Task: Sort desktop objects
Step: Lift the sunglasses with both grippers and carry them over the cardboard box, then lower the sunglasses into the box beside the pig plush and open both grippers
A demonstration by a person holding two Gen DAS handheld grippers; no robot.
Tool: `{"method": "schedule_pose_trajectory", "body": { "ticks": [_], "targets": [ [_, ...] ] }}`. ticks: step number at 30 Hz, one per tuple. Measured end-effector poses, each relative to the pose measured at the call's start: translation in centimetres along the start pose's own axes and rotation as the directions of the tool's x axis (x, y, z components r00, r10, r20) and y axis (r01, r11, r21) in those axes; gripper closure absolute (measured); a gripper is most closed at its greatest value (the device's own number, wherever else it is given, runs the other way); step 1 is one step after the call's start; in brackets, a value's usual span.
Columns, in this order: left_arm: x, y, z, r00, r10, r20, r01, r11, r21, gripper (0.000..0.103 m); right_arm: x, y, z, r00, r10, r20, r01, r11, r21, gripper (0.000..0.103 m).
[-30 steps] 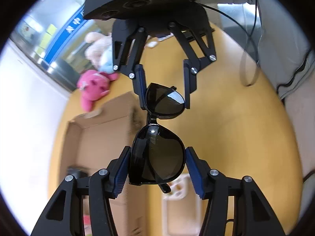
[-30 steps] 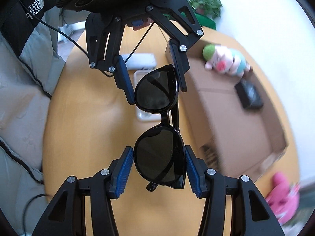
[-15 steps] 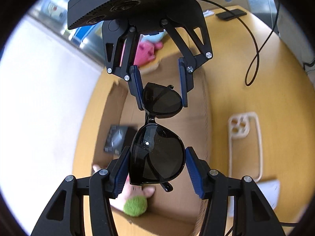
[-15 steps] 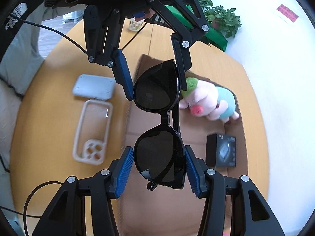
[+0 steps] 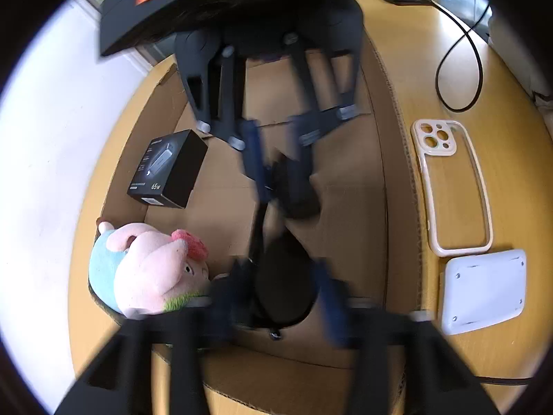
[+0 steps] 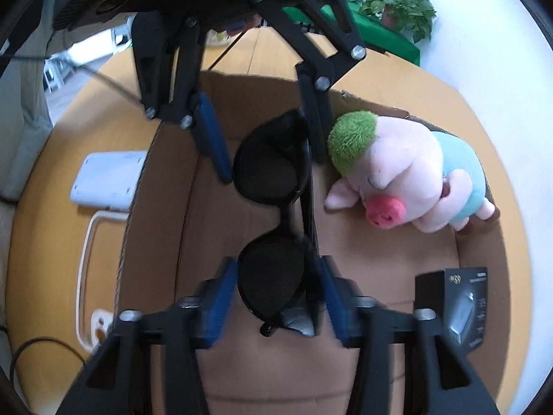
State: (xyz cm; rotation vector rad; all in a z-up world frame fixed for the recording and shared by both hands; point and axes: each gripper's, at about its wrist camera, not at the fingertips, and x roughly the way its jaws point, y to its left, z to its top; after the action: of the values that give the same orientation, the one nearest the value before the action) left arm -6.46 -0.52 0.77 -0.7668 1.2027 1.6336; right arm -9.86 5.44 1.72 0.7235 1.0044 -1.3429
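Right wrist view: both claws, left claw (image 6: 264,154) and right claw (image 6: 274,297), clamp sunglasses (image 6: 273,221) over box (image 6: 397,259).

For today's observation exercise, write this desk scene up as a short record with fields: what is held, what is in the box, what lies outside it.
Held item: sunglasses, one lens in each hand-held gripper
Left hand-held gripper: shut on near lens
Right hand-held gripper: shut on other lens
Position: over cardboard box
Inside box: plush pig, black charger box
Outside box: phone case, white device, black cable
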Motion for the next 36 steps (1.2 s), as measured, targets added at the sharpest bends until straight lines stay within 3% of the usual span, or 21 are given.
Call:
{"method": "schedule_pose_trajectory", "body": {
  "ticks": [6,14,16,18,20,22,24,30,36],
  "targets": [
    [1.7,-1.0,-0.9,0.998,-0.049,-0.048,0.050,0.999,0.014,0.078,2.5,-0.9,0.2,0.999,0.037,-0.009,-0.037,0.998,0.049,0.088],
    [0.7,-1.3,-1.6,0.998,-0.019,-0.058,0.019,1.000,0.010,0.078,2.3,-0.8,-0.3,1.000,0.021,-0.005,-0.021,0.997,0.070,0.087],
    [0.6,-1.2,-2.0,0.997,-0.002,-0.072,0.002,1.000,0.001,0.074,1.6,-0.7,-0.4,1.000,0.001,0.004,-0.002,0.995,0.095,0.074],
    [0.7,-1.2,-2.4,0.996,0.007,-0.086,-0.007,1.000,0.002,0.064,0.9,-0.5,-0.8,1.000,-0.004,0.030,0.000,0.989,0.145,0.036],
    [1.1,-1.3,-2.5,0.995,0.019,-0.100,-0.018,1.000,0.016,0.056,0.9,-0.4,-1.1,0.999,-0.001,0.034,-0.005,0.985,0.173,0.029],
    [1.6,-1.2,-2.4,0.994,0.020,-0.107,-0.019,1.000,0.017,0.055,2.0,-0.1,-1.4,1.000,0.026,-0.002,-0.025,0.985,0.170,0.037],
    [1.7,-1.2,-2.3,0.994,-0.001,-0.108,0.002,1.000,0.007,0.055,3.3,-0.1,-1.7,0.997,0.056,-0.046,-0.047,0.984,0.171,0.069],
    [1.9,-1.7,-2.7,0.986,-0.076,-0.150,0.076,0.997,-0.008,0.054,3.8,-1.1,-1.6,0.996,0.092,-0.004,-0.090,0.983,0.158,0.069],
    [1.3,-2.4,-3.5,0.983,-0.092,-0.161,0.086,0.995,-0.039,0.054,4.1,-1.5,-1.1,0.995,0.102,0.005,-0.102,0.986,0.136,0.069]
  ]
}}
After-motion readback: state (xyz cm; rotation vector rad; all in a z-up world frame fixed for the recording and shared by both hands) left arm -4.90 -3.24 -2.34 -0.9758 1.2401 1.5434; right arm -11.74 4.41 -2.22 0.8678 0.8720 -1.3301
